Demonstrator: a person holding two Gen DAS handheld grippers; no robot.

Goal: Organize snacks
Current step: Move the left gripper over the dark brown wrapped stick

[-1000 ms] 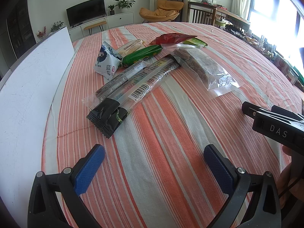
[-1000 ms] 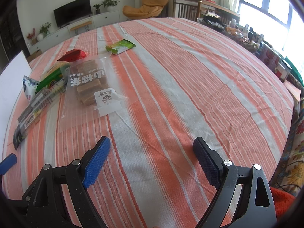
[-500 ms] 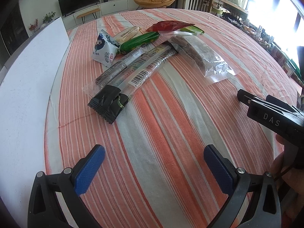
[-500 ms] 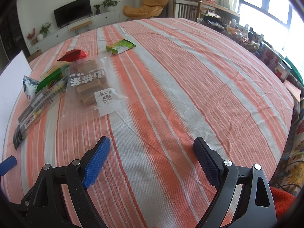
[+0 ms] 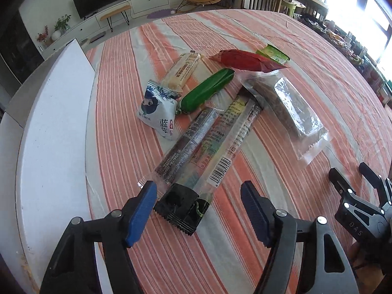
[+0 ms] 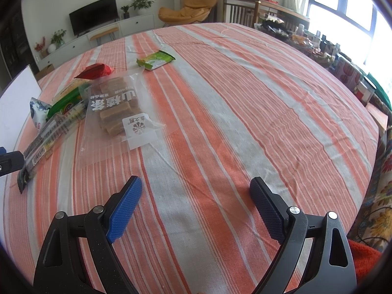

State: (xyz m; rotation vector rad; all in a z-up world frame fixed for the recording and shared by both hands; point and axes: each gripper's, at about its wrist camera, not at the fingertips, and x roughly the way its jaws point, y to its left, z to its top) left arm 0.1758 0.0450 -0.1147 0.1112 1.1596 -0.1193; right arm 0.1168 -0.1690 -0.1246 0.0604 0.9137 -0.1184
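Left wrist view: the left tongs [image 5: 197, 204] have just been closing, half open around the long packet's [image 5: 196, 178] black end on the table, not pinching yet. They might be grabbing the thin packet [image 5: 186, 144] beside it too. The right tongs [image 6: 196, 207] are waiting wide open, holding nothing.

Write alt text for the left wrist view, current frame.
The left gripper, fingers apart and just narrowed, straddles the black end of a long barcoded snack pack on an orange-striped tablecloth. Behind it lie more snacks: a blue-and-white pouch, a green stick, a clear bag. The right gripper sits at the right edge.
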